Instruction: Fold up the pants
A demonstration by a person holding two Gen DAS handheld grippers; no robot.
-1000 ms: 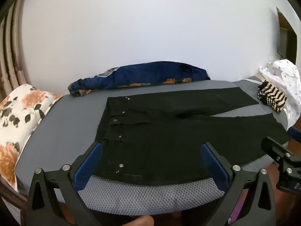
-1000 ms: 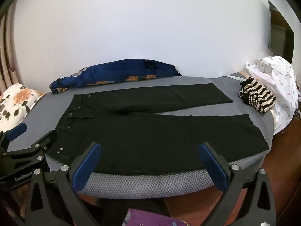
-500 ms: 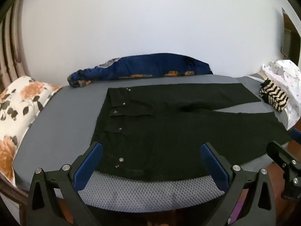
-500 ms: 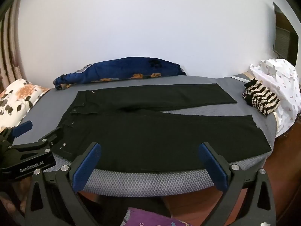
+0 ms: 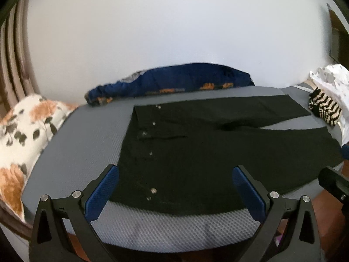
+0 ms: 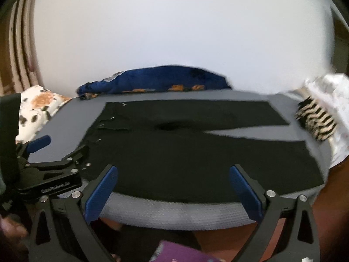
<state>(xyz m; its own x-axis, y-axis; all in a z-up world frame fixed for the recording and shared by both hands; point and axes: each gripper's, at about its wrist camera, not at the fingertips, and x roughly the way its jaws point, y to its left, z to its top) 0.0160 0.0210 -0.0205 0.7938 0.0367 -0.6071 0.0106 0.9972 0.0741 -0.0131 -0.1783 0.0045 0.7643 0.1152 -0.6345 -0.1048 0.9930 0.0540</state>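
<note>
Pants [image 5: 207, 152] lie flat along the bed's [image 5: 82, 144] near edge, so each released hand-held gripper, left [image 5: 174, 187] and right [image 6: 174, 185], should pinch the near leg's edge evenly.

grey bed [image 5: 82, 144] with flat black pants [image 5: 207, 152], floral pillow [image 5: 24, 126], blue garment [image 5: 174, 80], striped knit [image 5: 325, 109]
</note>
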